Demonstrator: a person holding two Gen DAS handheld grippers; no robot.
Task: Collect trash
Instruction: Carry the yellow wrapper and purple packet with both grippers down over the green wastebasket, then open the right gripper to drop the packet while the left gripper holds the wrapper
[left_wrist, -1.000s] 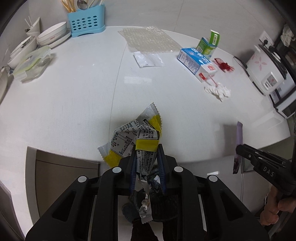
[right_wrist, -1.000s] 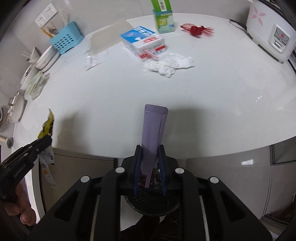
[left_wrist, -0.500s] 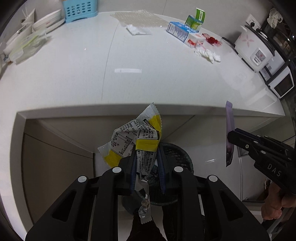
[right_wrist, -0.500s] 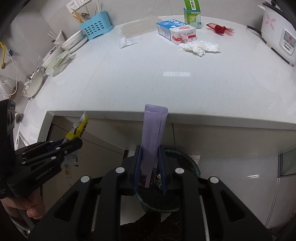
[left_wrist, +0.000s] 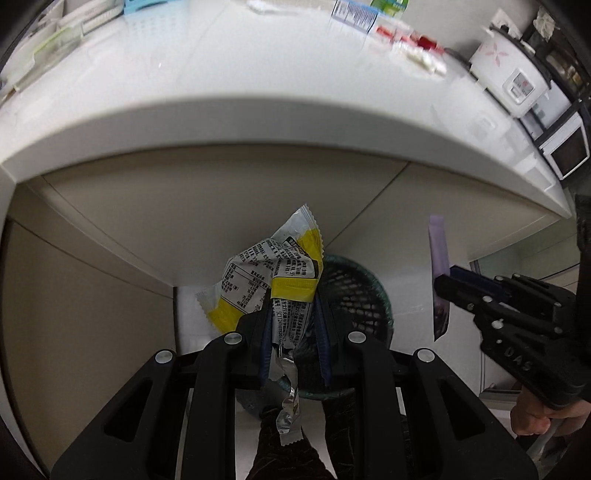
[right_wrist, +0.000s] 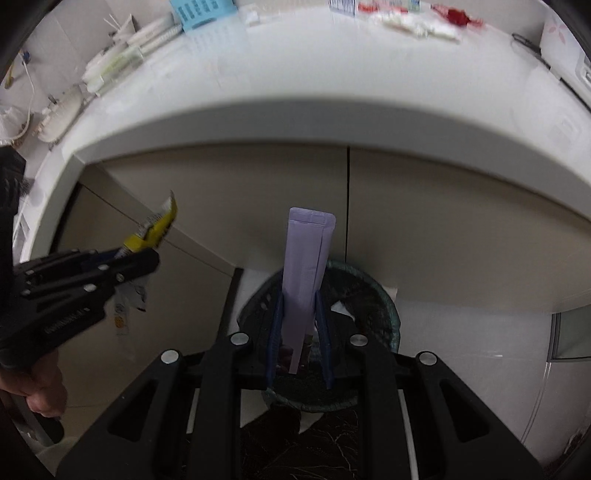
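Two pieces of trash are carried in closed tongs above the waste basket under the table.

The white table (left_wrist: 258, 74) fills the upper view, its front edge overhanging beige cabinet doors (right_wrist: 443, 221); more litter, blurred, is seen far back on it. Below, the dark mesh waste basket (left_wrist: 354, 288) stands on the floor close to the cabinet. The left tongs (left_wrist: 291, 321) are clamped on a crumpled yellow and white snack wrapper (left_wrist: 273, 273), which is held over the basket's near left rim. The right tongs (right_wrist: 300, 321) are clamped on a flat lilac sachet (right_wrist: 306, 266), centred over the basket opening. For a clean drop, each piece is best brought well inside the rim before release, the wrapper's dangling tail (left_wrist: 290, 417) included. Room is judged tight toward the cabinet and the table edge overhead, freer on the floor side.
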